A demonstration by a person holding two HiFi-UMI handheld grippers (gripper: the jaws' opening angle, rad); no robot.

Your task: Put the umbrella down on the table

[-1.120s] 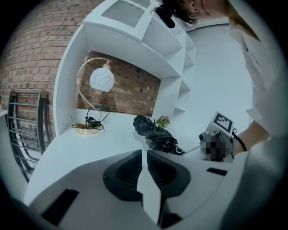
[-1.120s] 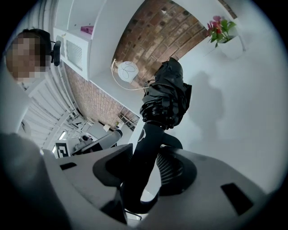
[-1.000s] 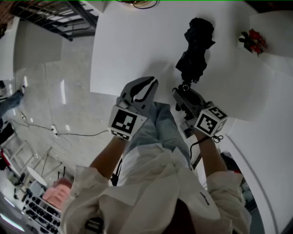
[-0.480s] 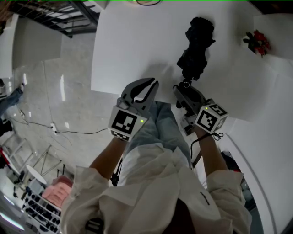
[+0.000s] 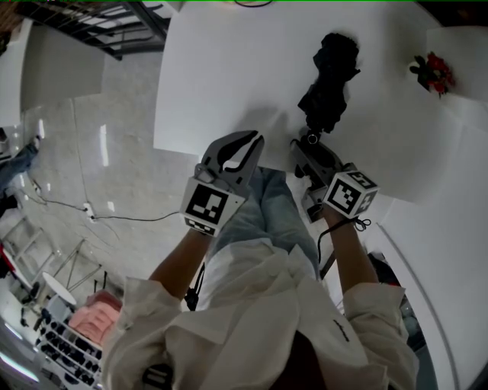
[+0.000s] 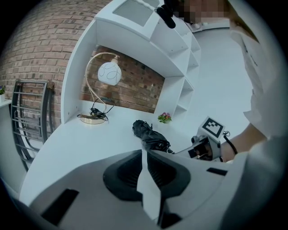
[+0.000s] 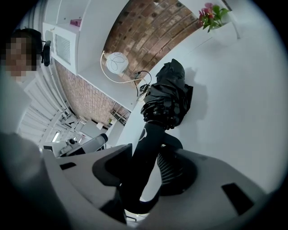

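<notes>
A folded black umbrella [image 5: 329,76] stretches out over the white table [image 5: 221,68], pointing away from me. My right gripper [image 5: 306,147] is shut on its black handle [image 7: 148,143], at the table's near edge. In the right gripper view the bunched canopy [image 7: 168,96] casts a close shadow on the tabletop; whether it touches I cannot tell. My left gripper [image 5: 254,139] hovers to the left of the handle, shut with nothing in it. The left gripper view shows the umbrella [image 6: 150,137] beyond its closed jaws [image 6: 144,150].
A small pot of red flowers [image 5: 428,70] stands at the far right. A gold arc lamp with a white globe [image 6: 109,73] sits at the table's back. A dark metal rack [image 5: 84,23] stands on the floor to the left. Curved white shelving [image 6: 180,49] rises behind.
My right gripper and the umbrella have sunk slightly toward the tabletop. The left gripper has kept its place.
</notes>
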